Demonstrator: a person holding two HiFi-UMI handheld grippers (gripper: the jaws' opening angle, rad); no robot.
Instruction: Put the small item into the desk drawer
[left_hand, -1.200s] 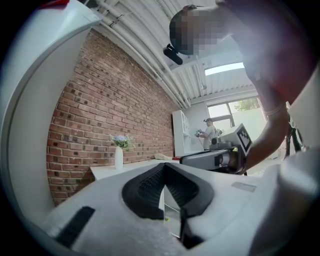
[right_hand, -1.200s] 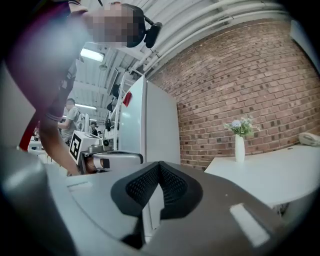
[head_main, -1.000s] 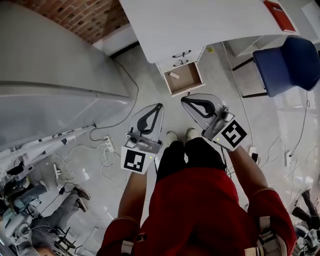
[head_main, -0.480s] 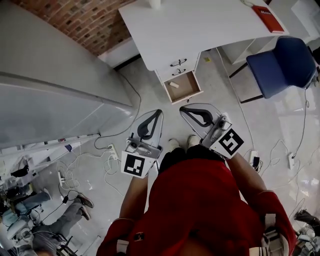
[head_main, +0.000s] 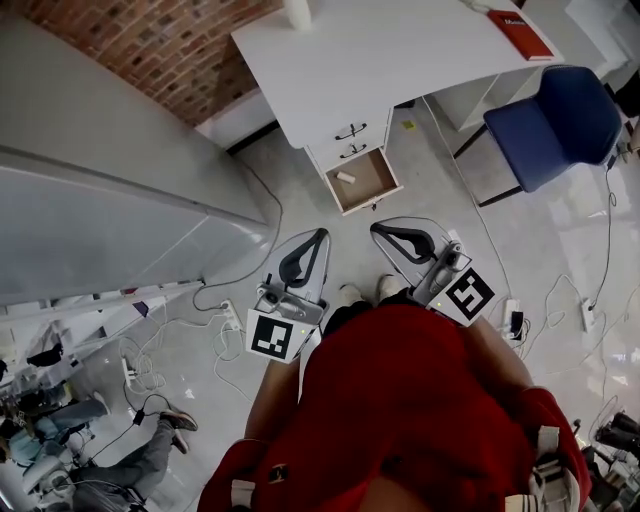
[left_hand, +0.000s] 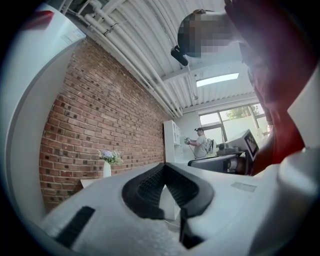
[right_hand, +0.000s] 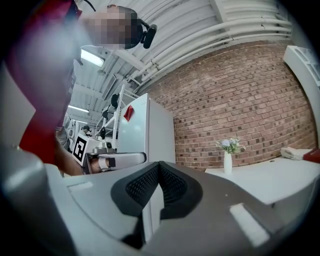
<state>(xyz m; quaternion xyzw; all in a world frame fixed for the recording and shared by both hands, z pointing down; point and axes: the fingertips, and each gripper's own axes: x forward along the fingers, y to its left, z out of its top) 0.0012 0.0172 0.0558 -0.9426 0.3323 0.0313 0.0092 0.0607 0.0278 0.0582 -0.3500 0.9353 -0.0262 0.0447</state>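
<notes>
Pale tiled floor (head_main: 440, 190), white desk (head_main: 400, 60) top center. Its drawer (head_main: 372, 186) is open with the small item (head_main: 346, 177) inside. Left gripper (head_main: 321, 234) and right gripper (head_main: 375, 229) at mid-frame, jaws closed, both empty.

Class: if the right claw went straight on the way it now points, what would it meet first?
Most likely the tall white cabinet, near its right edge, where the right claw aims. Depth is unclear; it might just pass to the brick wall.

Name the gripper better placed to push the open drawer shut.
Right, probably: the right gripper, shut and empty, has its tip nearer the drawer front than the left gripper, also shut.
</notes>
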